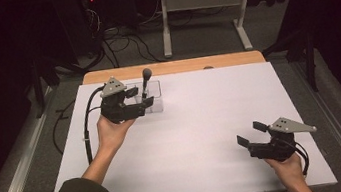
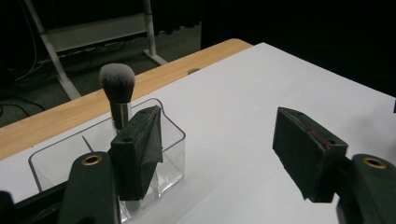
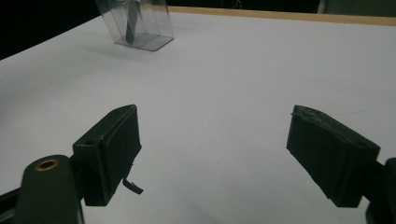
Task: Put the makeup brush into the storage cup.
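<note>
From the high view I can't make out much of the clear organizer [image 1: 155, 100] in the upper left of the frame: my left gripper [image 1: 137, 100] sits in front of part of it, and its walls nearly vanish against the white sheet. In the left gripper view the near jaw covers the lower handle of the makeup brush [image 2: 117, 93], so I can't tell how it rests inside, though the bristle head stands upright above the rim. The organizer [image 2: 173, 140] there is cut off at the left by the jaw, and in the right gripper view its top is cropped by the upper edge, leaving just the base [image 3: 142, 35] and a dark handle inside. My left gripper [image 2: 224, 154] has its jaws spread wide; one pad sits by the organizer's wall, the other is out over bare table, and nothing is pinched between them. My right gripper [image 1: 252, 135], lower right in the high view, is spread wide too, holding nothing, well apart from the organizer. The table [image 1: 202, 122] is covered in white with a wooden edge at the far side. Beyond it the room is dark, with a grey floor, cables [image 1: 120, 42] and a pale metal stand [image 1: 246, 35].
</note>
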